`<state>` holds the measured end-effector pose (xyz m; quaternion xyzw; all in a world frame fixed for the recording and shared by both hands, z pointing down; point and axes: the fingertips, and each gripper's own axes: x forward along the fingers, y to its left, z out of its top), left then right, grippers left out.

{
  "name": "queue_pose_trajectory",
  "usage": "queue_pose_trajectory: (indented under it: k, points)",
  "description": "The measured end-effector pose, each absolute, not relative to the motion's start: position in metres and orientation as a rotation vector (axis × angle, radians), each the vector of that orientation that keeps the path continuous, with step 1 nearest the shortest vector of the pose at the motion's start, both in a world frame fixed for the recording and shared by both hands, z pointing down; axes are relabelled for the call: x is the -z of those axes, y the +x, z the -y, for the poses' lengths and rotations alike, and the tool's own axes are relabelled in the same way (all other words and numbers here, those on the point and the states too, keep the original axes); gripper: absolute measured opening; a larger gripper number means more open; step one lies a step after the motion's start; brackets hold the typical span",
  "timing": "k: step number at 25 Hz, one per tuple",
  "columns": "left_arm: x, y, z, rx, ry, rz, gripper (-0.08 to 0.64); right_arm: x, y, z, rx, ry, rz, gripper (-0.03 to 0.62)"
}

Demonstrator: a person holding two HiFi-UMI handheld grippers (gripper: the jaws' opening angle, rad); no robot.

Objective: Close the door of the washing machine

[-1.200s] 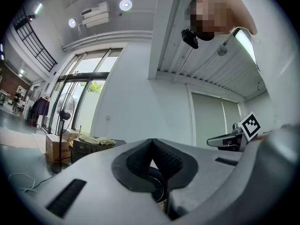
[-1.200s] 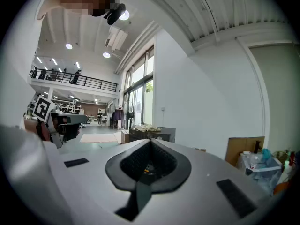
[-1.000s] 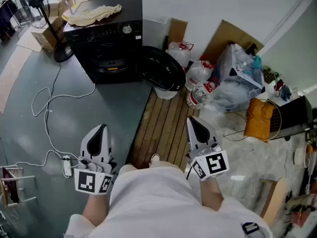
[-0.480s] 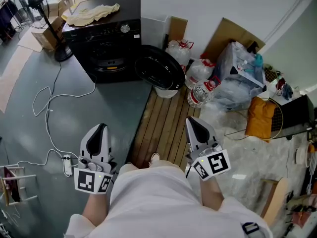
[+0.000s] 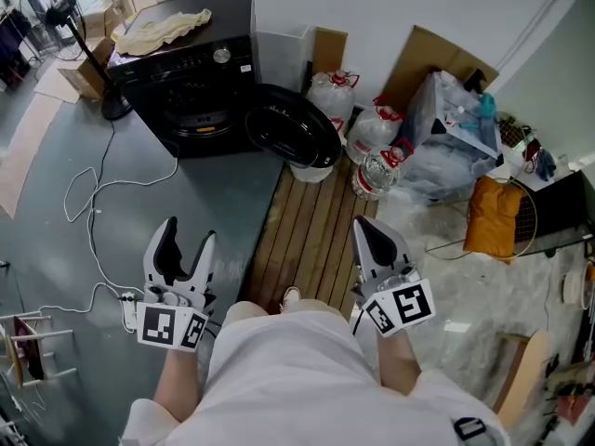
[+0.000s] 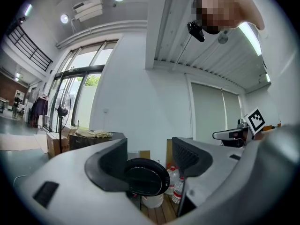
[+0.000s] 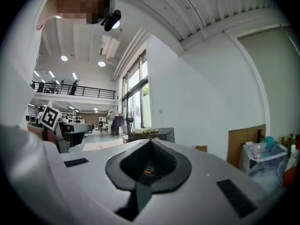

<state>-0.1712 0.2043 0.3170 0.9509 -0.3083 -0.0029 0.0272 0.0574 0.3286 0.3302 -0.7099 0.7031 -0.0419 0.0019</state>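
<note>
While the left gripper point(image 5: 186, 240), near on the left, opens its empty jaws, the black washing machine point(image 5: 191, 86) stands far off. Its round door point(image 5: 288, 136) hangs open to the machine's right, well apart from both tools. It looks hard and stiff and should swing easily, so push its free right rim. The right gripper point(image 5: 365, 229), near right, has jaws together, holding nothing.

- Washing machine point(image 5: 191, 82): panel lettering too small to read.
- White frame point(image 5: 28, 353), seemingly a rack: cut off by the left edge.
- Person's torso point(image 5: 297, 379): cut off by the bottom edge.
</note>
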Motion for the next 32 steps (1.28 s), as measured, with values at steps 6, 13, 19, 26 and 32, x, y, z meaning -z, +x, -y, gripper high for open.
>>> queue_pose_trajectory:
  k: [6, 13, 19, 26, 32]
  points:
    - [-0.322, -0.149, -0.200, -0.063, 2.948, 0.933, 0.338, -0.342, 0.086, -0.331, 0.169, -2.232, -2.157, -0.003]
    - [-0.335, -0.131, -0.165, -0.098, 2.915, 0.905, 0.344, -0.346, 0.102, -0.309, 0.202, -2.269, -2.133, -0.003]
    - [-0.366, -0.079, -0.107, -0.066, 2.870, 0.787, 0.344, -0.357, 0.140, -0.276, 0.253, -2.407, -2.068, -0.003]
    - [-0.384, -0.039, -0.004, -0.028, 2.807, 0.755, 0.344, -0.340, 0.164, -0.173, 0.246, -2.464, -2.114, -0.003]
    - [-0.402, -0.015, 0.056, -0.035, 2.774, 0.714, 0.344, -0.334, 0.168, -0.123, 0.253, -2.499, -2.104, -0.003]
